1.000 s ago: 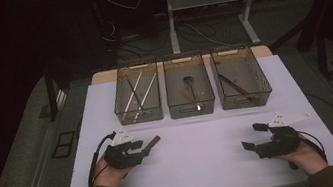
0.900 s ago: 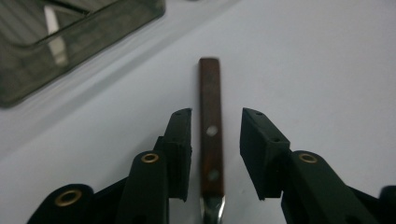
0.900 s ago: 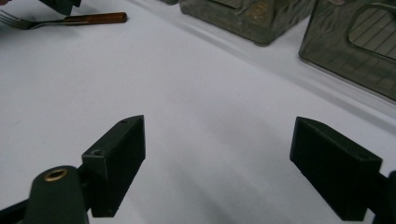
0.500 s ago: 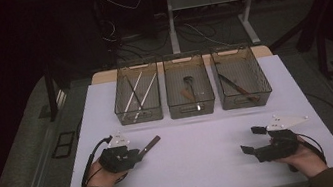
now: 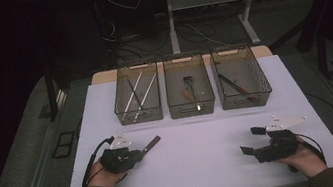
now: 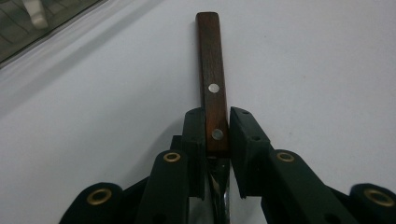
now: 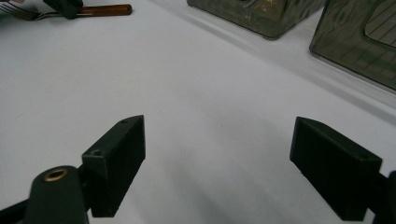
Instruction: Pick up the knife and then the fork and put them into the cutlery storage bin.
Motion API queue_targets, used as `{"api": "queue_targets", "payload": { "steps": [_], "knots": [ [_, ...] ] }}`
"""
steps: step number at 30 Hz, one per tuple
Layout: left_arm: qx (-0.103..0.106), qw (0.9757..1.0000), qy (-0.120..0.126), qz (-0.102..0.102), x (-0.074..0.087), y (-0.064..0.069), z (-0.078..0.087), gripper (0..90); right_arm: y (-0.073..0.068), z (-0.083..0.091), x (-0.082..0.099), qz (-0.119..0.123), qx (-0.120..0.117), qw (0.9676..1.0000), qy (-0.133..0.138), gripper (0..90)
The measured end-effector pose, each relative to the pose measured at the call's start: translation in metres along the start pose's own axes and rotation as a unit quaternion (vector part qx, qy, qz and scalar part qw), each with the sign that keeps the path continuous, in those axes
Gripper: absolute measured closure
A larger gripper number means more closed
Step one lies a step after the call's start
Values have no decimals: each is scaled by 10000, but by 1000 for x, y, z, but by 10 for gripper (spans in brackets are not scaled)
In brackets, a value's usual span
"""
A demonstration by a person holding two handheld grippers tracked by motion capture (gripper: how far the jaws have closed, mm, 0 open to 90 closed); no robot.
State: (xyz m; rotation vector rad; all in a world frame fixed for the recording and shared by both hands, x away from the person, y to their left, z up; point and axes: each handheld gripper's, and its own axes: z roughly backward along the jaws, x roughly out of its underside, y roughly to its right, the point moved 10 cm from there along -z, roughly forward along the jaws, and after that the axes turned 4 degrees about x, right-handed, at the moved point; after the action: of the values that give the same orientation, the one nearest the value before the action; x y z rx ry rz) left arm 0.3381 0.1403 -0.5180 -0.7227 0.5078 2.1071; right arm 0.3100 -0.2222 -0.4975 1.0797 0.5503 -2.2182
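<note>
In the high view the left tongs (image 5: 136, 155) lie low over the white desk (image 5: 197, 139) near its front left corner, and a fork (image 5: 148, 146) with a wooden handle sticks out from between them, its brown end pointing up and to the right toward three clear bins (image 5: 189, 92) at the far edge; the right tongs (image 5: 249, 141) rest near the front right corner, spread wide with nothing between them, well apart from the fork; in the left gripper view the left tongs (image 6: 217, 135) have just been closing and now pinch the fork (image 6: 212, 79) at the near end of its riveted handle, one pad on each side, the handle running straight ahead and the metal neck passing back between the jaws; in the right gripper view the right tongs (image 7: 217, 161) stand spread over bare desk (image 7: 196, 93); the fork (image 7: 100, 10) lies far off at the upper left, held in the left tongs (image 7: 69, 6).
</note>
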Motion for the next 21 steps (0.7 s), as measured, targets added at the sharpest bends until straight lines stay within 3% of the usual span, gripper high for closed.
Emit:
{"api": "queue_targets", "payload": {
  "steps": [14, 21],
  "knots": [
    [248, 9996, -11, 136, -7, -1, -4, 771, -2, -2, 1, 15, -63, 9999, -93, 147],
    [430, 9988, 184, 148, -17, 8, 1, 771, -3, -2, 1, 28, -101, 9999, -101, 147]
  ]
}}
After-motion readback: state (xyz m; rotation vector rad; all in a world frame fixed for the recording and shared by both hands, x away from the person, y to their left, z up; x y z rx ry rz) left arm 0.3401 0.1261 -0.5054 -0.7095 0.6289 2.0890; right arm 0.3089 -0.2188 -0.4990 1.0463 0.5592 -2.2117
